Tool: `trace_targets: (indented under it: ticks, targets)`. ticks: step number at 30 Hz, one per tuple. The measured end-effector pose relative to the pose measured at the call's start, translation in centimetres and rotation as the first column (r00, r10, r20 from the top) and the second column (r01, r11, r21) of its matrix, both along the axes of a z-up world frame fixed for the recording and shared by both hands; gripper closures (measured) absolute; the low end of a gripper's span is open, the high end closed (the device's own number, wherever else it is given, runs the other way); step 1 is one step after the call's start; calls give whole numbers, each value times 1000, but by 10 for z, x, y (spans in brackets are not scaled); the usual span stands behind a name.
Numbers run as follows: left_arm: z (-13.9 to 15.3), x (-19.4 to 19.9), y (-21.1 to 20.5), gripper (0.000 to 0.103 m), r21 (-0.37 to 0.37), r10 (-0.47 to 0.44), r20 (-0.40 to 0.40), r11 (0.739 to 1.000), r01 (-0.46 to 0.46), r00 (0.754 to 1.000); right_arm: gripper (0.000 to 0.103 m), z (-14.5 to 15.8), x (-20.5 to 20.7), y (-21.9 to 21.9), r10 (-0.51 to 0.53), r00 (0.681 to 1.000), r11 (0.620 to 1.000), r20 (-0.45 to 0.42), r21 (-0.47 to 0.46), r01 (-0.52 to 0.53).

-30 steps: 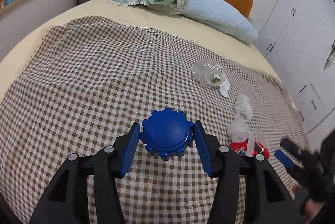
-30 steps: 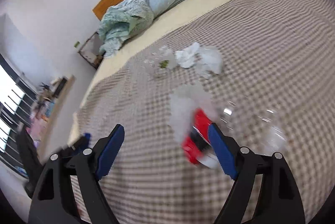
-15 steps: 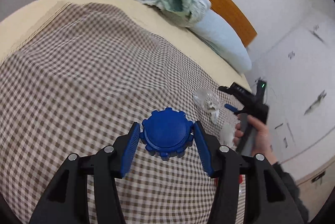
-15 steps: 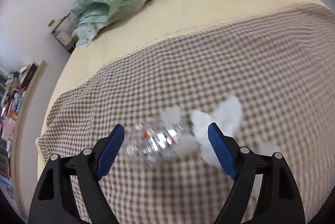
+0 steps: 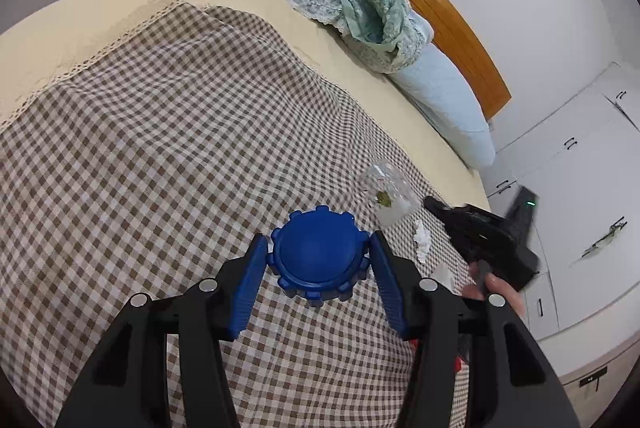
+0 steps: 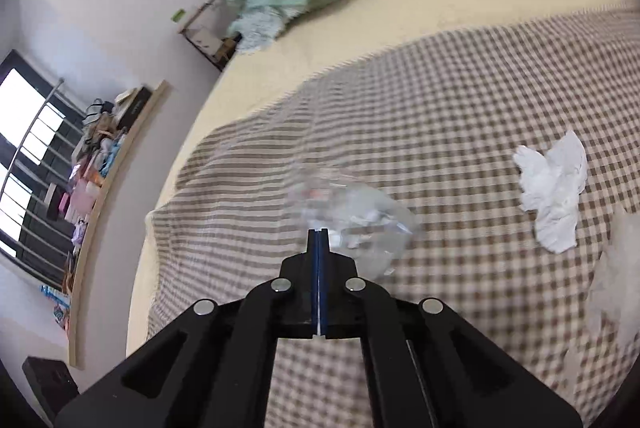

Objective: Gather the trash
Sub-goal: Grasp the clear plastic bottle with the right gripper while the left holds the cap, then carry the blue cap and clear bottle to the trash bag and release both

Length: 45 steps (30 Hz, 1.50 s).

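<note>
My left gripper (image 5: 318,260) is shut on a round blue ridged lid (image 5: 318,258) and holds it above the checked blanket (image 5: 160,148). My right gripper (image 6: 319,234) has its blue pads pressed together on the edge of a clear crumpled plastic bag (image 6: 352,212) with scraps inside. The same bag (image 5: 386,194) shows in the left wrist view, with my right gripper's black body (image 5: 484,236) beside it. A crumpled white tissue (image 6: 554,188) lies right of the bag; small white scraps (image 5: 422,238) show in the left wrist view.
A blurred white piece (image 6: 616,276) lies at the right edge. A green blanket (image 5: 360,12), a pale blue pillow (image 5: 444,100) and a wooden headboard (image 5: 440,0) are at the bed's head. White wardrobes (image 5: 580,168) stand right; a cluttered shelf (image 6: 104,164) runs along the left wall.
My right gripper went from wide open to shut on the clear bag's edge. It left the red wrapper and reached the bag. The left gripper kept holding the blue lid.
</note>
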<state>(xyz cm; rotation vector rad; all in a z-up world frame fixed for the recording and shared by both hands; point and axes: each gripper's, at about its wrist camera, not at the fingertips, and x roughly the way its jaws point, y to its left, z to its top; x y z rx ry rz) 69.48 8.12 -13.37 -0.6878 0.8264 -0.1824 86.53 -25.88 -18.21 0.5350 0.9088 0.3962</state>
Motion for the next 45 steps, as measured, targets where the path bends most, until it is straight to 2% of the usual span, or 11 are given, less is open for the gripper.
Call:
trace_targets:
  ticks: [3,8,9,10,11,17,20,22,33,38,45]
  targets:
    - [-2,1,0,53,-59,-33,-7,998,33,999,103,14,-29,5,12,1000,1000,22,-21,-12]
    - [1,-5,-11,53,-47,-47,-2,998,46,999,99,13,-33,-14,-53,998,998,-36,-25,52]
    - [2,-6,-12,53,-56,-53,1,997,53,999,65,9,-28,-18,-72,996,997,-54,-9,72]
    - [4,-8,-15,53,-64,-63,6,996,64,998,43,3,-29,-25,-91,994,995,-56,44,94]
    - [6,-11,-17,53,-64,-68,14,996,69,998,33,-2,-28,-28,-111,993,989,-41,96,114]
    - [16,-24,-22,53,-4,-91,34,996,91,995,35,-52,21,-17,-174,969,961,-174,185,205]
    - [12,-22,-18,53,21,-86,21,996,86,996,90,-58,29,-14,-199,965,950,-171,207,233]
    - [8,-20,-15,53,40,-75,5,996,75,997,100,-42,23,-1,-203,976,963,-84,162,215]
    - [12,-14,-32,53,129,-99,32,987,94,995,101,49,-70,-24,-105,993,994,53,-6,105]
    - [22,-26,-61,53,143,-187,56,974,178,981,101,95,-159,-62,-60,990,990,130,-117,76]
    - [53,-76,-145,53,239,-312,130,931,275,941,101,131,-306,-138,-156,965,966,211,-171,193]
